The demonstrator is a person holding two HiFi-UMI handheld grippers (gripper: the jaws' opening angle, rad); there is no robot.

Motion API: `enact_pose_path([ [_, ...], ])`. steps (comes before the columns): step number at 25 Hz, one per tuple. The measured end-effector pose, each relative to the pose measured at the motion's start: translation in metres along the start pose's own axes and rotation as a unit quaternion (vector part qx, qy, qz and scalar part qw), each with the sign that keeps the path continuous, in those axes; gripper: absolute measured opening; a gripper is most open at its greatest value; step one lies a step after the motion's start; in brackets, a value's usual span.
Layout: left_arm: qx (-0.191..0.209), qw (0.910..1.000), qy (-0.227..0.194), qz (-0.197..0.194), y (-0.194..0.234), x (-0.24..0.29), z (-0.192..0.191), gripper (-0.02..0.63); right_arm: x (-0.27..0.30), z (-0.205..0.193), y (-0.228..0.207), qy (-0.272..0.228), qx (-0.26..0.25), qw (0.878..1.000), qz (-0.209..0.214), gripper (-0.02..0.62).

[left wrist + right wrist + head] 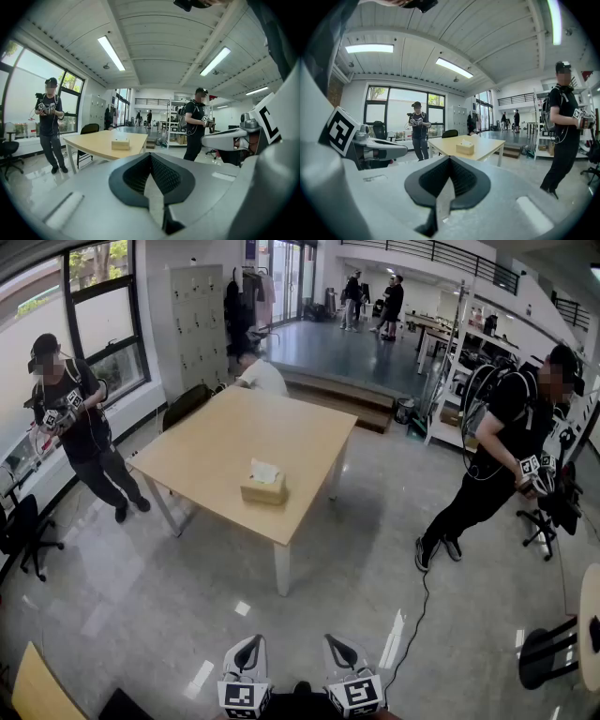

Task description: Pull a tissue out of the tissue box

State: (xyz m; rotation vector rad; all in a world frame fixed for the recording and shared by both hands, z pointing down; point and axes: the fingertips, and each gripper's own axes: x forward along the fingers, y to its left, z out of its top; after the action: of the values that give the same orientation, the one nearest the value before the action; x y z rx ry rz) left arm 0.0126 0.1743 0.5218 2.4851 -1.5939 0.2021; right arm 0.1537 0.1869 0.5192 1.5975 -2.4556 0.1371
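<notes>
A tan tissue box (264,486) with a white tissue sticking up from its top stands near the middle of a light wooden table (206,451). Both grippers sit at the bottom edge of the head view, well short of the table. My left gripper (250,643) and right gripper (334,643) are side by side and point toward the table. In the left gripper view the left gripper (150,157) is shut and empty, with the box (120,144) far ahead. In the right gripper view the right gripper (450,160) is likewise shut on nothing, and the box (465,148) is distant.
A person (80,427) with grippers stands left of the table, another person (497,456) to its right. Someone in white (261,376) sits at the far edge. A black office chair (23,531) stands at left. A cable (417,615) runs over the glossy floor.
</notes>
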Motion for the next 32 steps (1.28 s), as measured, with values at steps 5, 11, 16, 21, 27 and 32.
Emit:
enact_pose_path([
  [5,0.002,1.0000,0.003,0.009,0.007,0.002,-0.012,0.018,0.002,0.000,0.004,0.001,0.010,1.000,0.011,-0.009],
  [11,-0.006,0.9999,-0.006,0.007,0.003,0.013,0.009,0.018,0.011,0.014,-0.011,-0.010,-0.005,1.000,-0.002,-0.009],
  [16,-0.002,1.0000,-0.006,0.002,0.000,0.022,0.010,0.017,0.016,0.021,-0.012,-0.014,-0.002,1.000,-0.003,-0.009],
  [21,-0.006,0.9999,-0.003,0.009,0.000,0.029,0.014,0.017,0.017,0.023,-0.010,-0.016,0.005,1.000,0.015,-0.008],
  [27,0.014,0.9992,-0.022,0.030,0.011,0.041,0.041,0.018,0.030,0.044,-0.014,-0.037,0.012,0.999,0.027,-0.006],
  [32,0.017,0.9989,-0.022,0.038,0.024,0.044,0.050,0.018,0.046,0.058,-0.013,-0.047,0.018,0.998,0.030,-0.006],
])
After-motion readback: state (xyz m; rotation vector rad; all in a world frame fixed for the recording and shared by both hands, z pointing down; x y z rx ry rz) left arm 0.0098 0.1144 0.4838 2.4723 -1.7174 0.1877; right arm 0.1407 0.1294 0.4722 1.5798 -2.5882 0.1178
